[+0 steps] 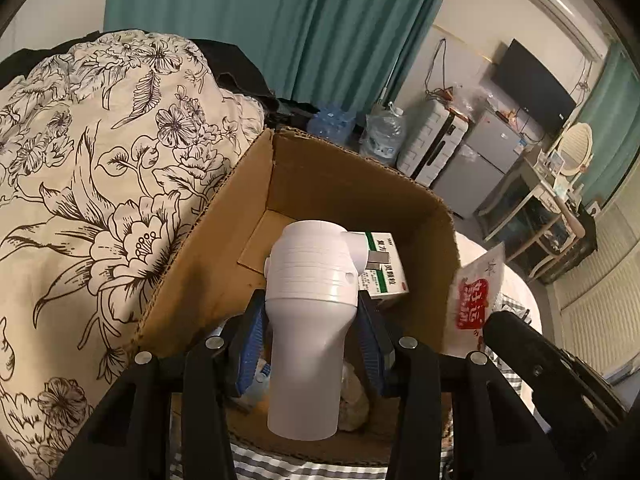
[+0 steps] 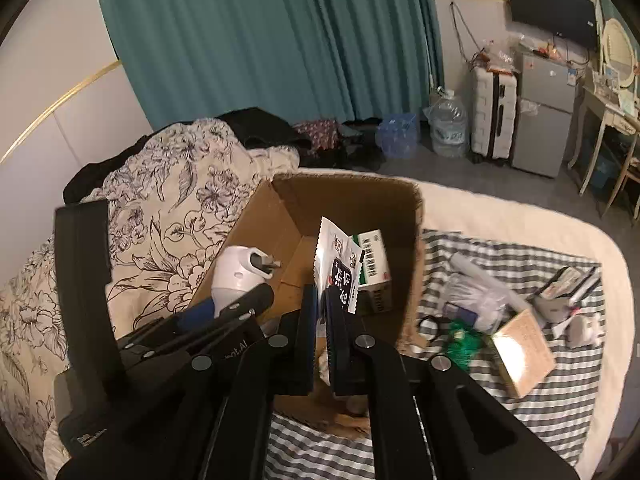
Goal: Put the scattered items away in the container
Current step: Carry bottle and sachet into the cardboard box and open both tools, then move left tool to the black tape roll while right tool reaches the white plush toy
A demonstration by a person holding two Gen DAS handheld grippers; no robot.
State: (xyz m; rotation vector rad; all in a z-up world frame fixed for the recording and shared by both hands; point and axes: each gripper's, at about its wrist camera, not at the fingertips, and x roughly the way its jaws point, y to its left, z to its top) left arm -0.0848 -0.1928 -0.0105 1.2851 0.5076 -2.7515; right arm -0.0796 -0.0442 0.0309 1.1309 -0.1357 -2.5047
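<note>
An open cardboard box (image 1: 340, 176) (image 2: 404, 216) stands on the bed with a green-and-white carton (image 1: 384, 268) (image 2: 374, 264) inside. My left gripper (image 1: 312, 320) is shut on a white plastic spray-head bottle (image 1: 310, 312), which hangs over the box; the same bottle (image 2: 236, 274) shows at the box's left rim in the right wrist view. My right gripper (image 2: 320, 300) is shut on a flat white snack packet (image 2: 338, 264) with red and black print, held upright over the box. That packet (image 1: 474, 296) appears at the box's right wall in the left wrist view.
A flowered quilt (image 1: 100, 184) is heaped left of the box. On the striped cloth (image 2: 552, 400) to the right lie several loose items: a tan box (image 2: 522, 352), a clear plastic bag (image 2: 476, 296), a green packet (image 2: 460, 340), scissors (image 2: 430, 324).
</note>
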